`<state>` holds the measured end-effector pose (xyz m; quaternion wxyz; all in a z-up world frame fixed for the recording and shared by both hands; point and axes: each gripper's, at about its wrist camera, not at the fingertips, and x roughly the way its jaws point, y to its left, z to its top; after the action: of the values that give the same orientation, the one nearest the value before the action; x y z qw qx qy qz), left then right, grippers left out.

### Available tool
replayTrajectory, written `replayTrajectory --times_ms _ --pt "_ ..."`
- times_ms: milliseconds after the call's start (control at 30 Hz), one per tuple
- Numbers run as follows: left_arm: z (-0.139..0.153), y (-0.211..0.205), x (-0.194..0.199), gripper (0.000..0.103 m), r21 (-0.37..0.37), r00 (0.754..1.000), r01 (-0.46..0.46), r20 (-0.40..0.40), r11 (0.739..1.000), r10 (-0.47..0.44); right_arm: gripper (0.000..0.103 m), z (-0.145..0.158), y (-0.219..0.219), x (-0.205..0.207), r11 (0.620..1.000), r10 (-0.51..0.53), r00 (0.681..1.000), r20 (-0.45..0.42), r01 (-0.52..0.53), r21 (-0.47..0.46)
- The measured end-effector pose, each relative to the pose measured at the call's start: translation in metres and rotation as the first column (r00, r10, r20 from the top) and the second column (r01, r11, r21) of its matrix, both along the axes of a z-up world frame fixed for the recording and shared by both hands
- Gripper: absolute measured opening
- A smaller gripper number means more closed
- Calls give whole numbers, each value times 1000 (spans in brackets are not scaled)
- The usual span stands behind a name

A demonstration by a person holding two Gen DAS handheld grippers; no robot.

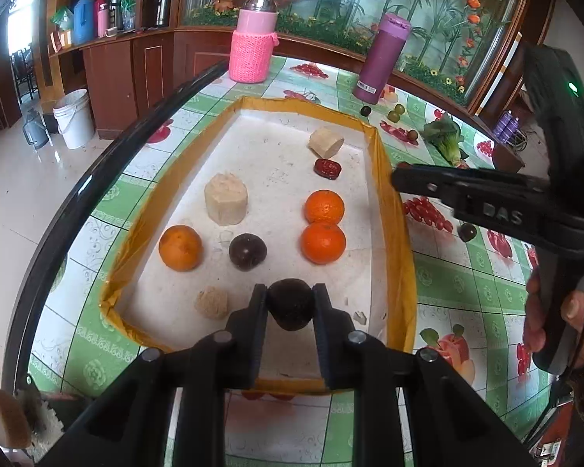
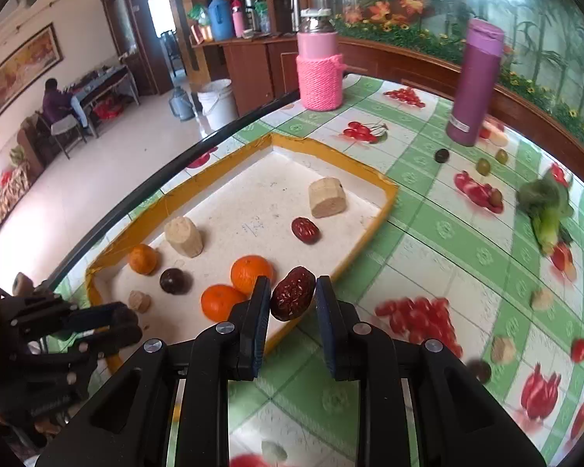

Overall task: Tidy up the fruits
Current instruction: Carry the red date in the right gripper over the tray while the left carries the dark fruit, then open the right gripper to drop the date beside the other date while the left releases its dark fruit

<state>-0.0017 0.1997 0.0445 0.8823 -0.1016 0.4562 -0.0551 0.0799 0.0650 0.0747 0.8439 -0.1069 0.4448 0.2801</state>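
Note:
A white tray with a yellow rim (image 1: 373, 144) (image 2: 381, 194) lies on the fruit-print tablecloth. In it lie three oranges (image 1: 323, 242) (image 2: 251, 272), a dark round fruit (image 1: 247, 251) (image 2: 173, 281), a red date (image 1: 326, 168) (image 2: 305, 230) and beige sugarcane pieces (image 1: 226, 199) (image 2: 326, 197). My left gripper (image 1: 290, 303) is shut on a dark brown round fruit (image 1: 291, 303) above the tray's near end; it also shows in the right wrist view (image 2: 109, 323). My right gripper (image 2: 293, 297) is shut on a wrinkled red date (image 2: 292, 298) above the tray's right rim; it also shows in the left wrist view (image 1: 405, 179).
A pink knit-covered flask (image 1: 252, 43) (image 2: 318, 70) and a purple bottle (image 1: 381, 58) (image 2: 474, 81) stand at the table's far side. Small dark and green fruits (image 1: 397, 113) (image 2: 482, 165), a leafy vegetable (image 1: 447, 140) (image 2: 547, 210) and loose pieces (image 2: 502, 350) lie right of the tray. The table's black edge (image 1: 78, 186) runs left.

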Motion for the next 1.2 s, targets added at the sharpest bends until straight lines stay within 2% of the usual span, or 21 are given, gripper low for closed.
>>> replayTrajectory --times_ms 433,900,1067,1133,1200 --pt "-19 -1 16 25 -9 999 22 -47 1000 -22 23 -38 27 40 995 23 998 -60 -29 -92" --pt "-31 -4 24 26 36 998 22 -63 999 -20 23 -51 43 43 982 91 995 -33 -96 -160" --pt "-31 -2 24 26 24 997 17 -72 1000 -15 23 -49 43 41 980 89 996 -25 -92 -175" --pt "-30 -1 23 26 24 997 17 -76 1000 -15 25 -47 44 38 977 89 996 -9 -89 -192" --pt "-29 -1 21 27 30 997 18 -74 999 -16 34 -43 42 33 977 87 996 10 -84 -197"
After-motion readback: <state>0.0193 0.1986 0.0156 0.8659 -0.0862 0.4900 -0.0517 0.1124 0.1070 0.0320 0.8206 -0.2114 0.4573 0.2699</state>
